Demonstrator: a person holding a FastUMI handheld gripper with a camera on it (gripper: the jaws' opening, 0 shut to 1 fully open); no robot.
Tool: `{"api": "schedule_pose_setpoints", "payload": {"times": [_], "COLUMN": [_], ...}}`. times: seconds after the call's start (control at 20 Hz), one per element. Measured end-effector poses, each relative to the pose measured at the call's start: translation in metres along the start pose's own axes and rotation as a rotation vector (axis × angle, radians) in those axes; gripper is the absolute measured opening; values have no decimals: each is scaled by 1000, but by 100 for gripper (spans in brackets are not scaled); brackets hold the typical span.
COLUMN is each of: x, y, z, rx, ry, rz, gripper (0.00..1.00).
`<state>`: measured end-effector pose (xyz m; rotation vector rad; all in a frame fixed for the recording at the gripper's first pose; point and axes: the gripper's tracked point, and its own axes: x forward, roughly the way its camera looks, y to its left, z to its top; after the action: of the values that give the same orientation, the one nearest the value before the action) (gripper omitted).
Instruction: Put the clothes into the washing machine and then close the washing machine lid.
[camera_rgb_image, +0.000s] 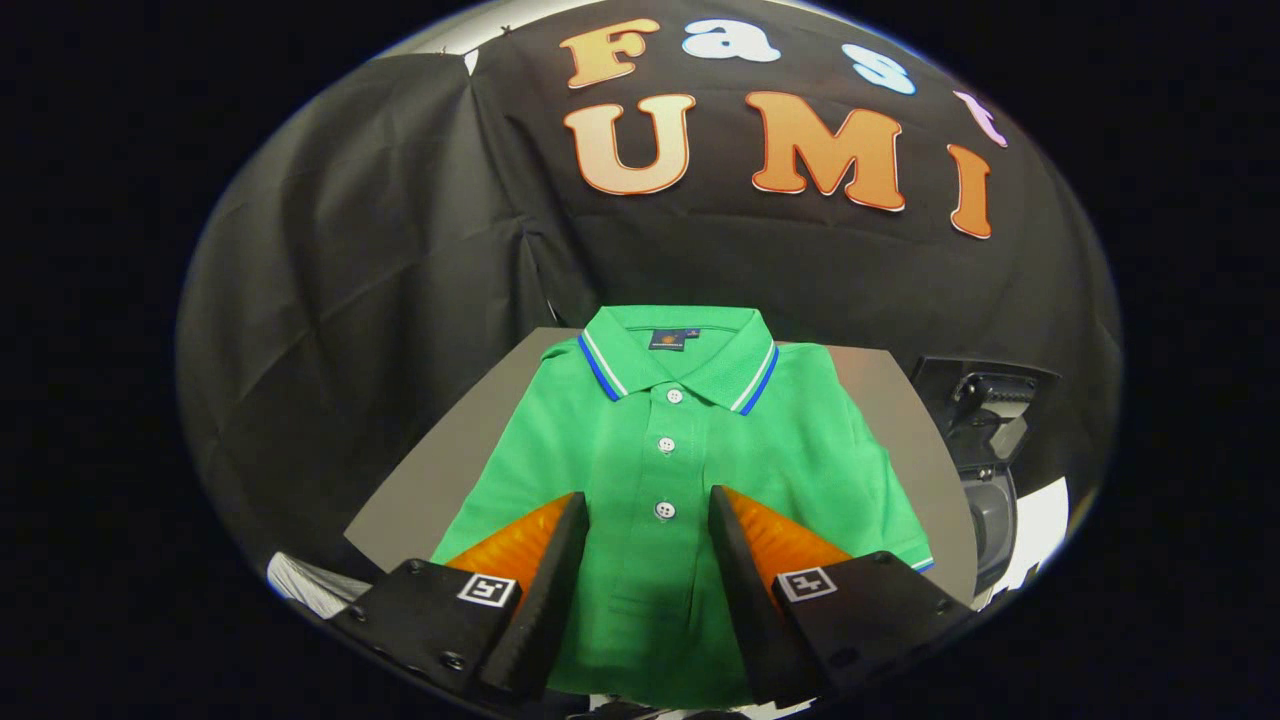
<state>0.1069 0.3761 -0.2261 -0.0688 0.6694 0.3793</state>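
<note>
A green polo shirt (690, 440) with a blue-and-white trimmed collar lies flat and buttoned on a grey table (450, 470), collar pointing away from me. My gripper (648, 505) hovers over the shirt's lower front, open, its two fingers apart on either side of the button placket. Nothing is held between them. To the right of the table, partly cut off, stands the washing machine (985, 440), dark with a grey rounded part below; I cannot tell how its lid stands.
Black cloth walls close in behind and to the left of the table. The table's bare grey strips flank the shirt on both sides. A white surface (1040, 520) shows beside the machine at the right.
</note>
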Motion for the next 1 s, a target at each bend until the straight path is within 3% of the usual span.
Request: {"api": "schedule_pose_setpoints", "payload": {"times": [0.05, 0.3, 0.4, 0.6, 1.0], "x": [0, -3, -4, -19, -81], "y": [1, -2, -2, -6, -19], "z": [-1, 0, 2, 9, 40], "rx": [15, 64, 95, 115, 92], "ry": [-8, -34, -39, -102, -323], "rz": [19, 102, 148, 198, 296], "gripper": [80, 32, 19, 10, 9]}}
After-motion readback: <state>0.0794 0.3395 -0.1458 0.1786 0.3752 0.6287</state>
